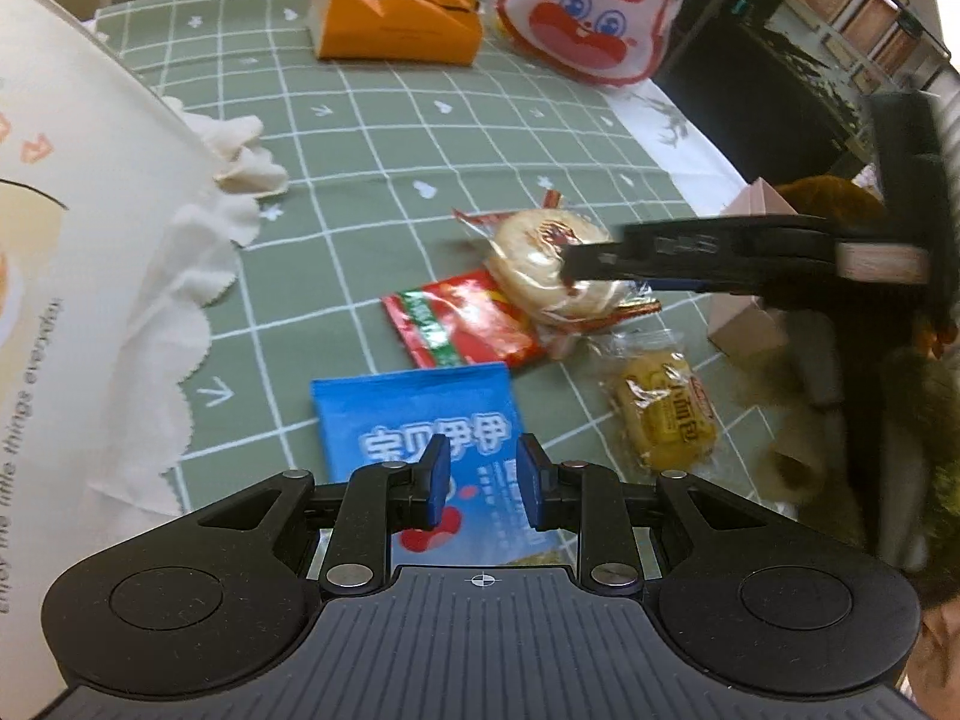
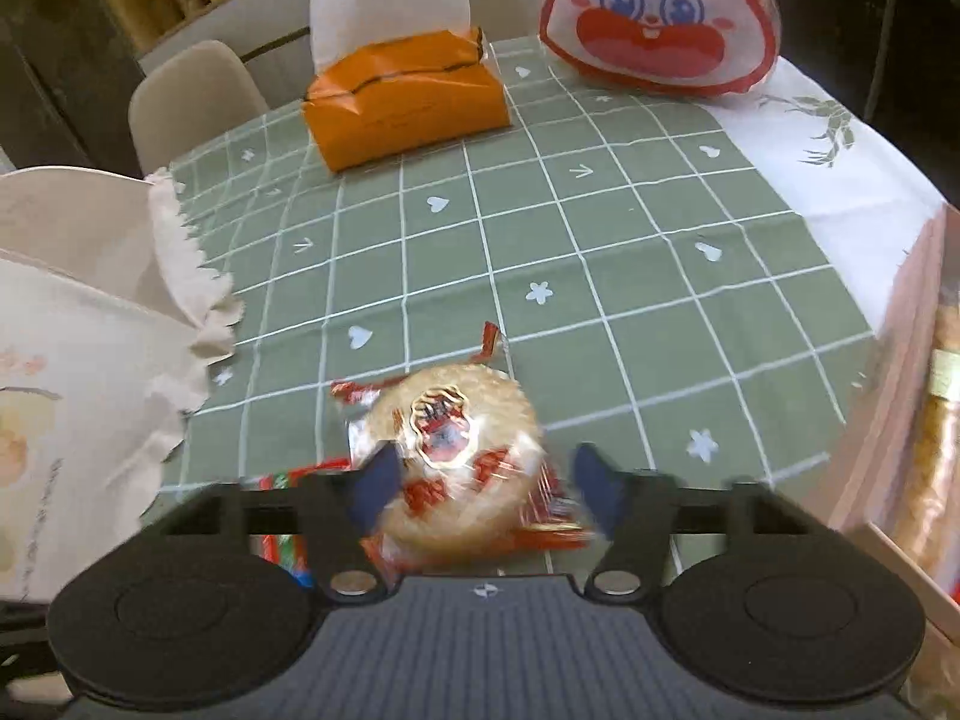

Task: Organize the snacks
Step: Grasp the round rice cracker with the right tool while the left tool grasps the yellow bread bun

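green checked cloth covers the bench [image 2: 600, 276], and low in the middle of the right wrist view the round wrapped rice cracker [image 2: 456, 456] sits between the two blue pads of the right tongs [image 2: 483, 489]. the left pad overlaps its wrapper; the right pad looks just clear of the crinkled end, and motion blur keeps me from saying whether the pads press yet, so i cannot tell if it is gripped. no earlier picture is here to compare.

in the left wrist view the left tongs [image 1: 480, 483] are nearly closed, pads close together with nothing between them, hovering above the blue packet [image 1: 420, 438] at lower centre. the red packet [image 1: 462, 324] lies partly under the cracker, and the yellow wrapped cake [image 1: 666, 414] lies just beside it at lower right.

to do this step well, i judge the right tongs should close across the cracker's body rather than the loose foil ends, firm but gentle since the cracker looks brittle, then lift straight up so the red packet is not dragged along.

the white paper bag [image 2: 78, 324] stands at the left edge of both views, its scalloped mouth near the snacks. open cloth lies in the middle of the frame; the orange tissue pack [image 2: 408, 102] and rabbit-face bag [image 2: 654, 18] sit well apart at the top. a pink box [image 2: 888, 396] crowds the right edge, so leftward travel seems freest.
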`<state>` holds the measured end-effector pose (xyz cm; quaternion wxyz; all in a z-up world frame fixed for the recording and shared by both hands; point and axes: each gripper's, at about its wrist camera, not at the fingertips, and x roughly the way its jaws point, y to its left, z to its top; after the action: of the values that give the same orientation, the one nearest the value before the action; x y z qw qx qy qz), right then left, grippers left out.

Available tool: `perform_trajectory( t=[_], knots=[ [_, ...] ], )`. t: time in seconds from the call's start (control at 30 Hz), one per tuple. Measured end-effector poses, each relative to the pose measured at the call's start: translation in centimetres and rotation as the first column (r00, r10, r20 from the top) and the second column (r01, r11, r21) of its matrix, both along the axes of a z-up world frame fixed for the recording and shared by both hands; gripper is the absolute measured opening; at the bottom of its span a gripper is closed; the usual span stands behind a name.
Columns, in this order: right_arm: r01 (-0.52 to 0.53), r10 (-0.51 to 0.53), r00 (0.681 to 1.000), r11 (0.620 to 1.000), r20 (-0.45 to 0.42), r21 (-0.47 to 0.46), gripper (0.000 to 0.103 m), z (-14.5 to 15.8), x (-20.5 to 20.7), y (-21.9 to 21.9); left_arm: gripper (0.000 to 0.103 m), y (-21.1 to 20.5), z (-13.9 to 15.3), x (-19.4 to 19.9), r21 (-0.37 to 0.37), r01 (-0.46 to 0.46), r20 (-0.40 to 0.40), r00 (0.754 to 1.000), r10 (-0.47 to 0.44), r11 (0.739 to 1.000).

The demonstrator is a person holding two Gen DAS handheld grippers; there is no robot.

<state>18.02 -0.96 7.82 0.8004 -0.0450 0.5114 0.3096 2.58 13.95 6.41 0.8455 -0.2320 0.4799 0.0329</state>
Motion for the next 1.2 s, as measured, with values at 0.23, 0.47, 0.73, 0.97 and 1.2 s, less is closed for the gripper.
perform_trajectory(
  t=[0.23, 0.47, 0.73, 0.97, 1.2],
  knots=[
    [0.033, -0.032, 0.998, 0.999, 0.057, -0.008, 0.023, 2.5, -3.6, -5.1, 0.028, -0.8, 0.8, 2.2, -0.019, -0.020, 0.097, 0.995, 0.022, 1.000],
    [0.063, -0.053, 0.986, 0.997, 0.155, -0.054, 0.078, 3.7, -5.8, -6.7, 0.028, 1.2, 1.4, 3.7, -0.006, -0.119, 0.123, 0.985, 0.119, 0.993],
    [0.002, -0.002, 0.995, 1.000, 0.101, 0.002, 0.085, 2.2, -2.8, 0.2, 0.028, 2.9, 0.7, 1.8, 0.029, -0.146, 0.075, 0.987, 0.144, 0.989],
    [-0.050, 0.054, 0.998, 0.992, 0.029, -0.115, 0.083, -1.4, -1.6, 5.2, 0.028, 3.8, 0.0, 1.0, 0.029, -0.151, 0.043, 0.988, 0.150, 0.988],
    [-0.010, 0.020, 0.988, 0.998, 0.151, -0.063, 0.077, 2.4, -4.8, -0.7, 0.028, 1.7, 0.3, 2.3, -0.009, -0.077, 0.064, 0.995, 0.077, 0.997]
  ],
)
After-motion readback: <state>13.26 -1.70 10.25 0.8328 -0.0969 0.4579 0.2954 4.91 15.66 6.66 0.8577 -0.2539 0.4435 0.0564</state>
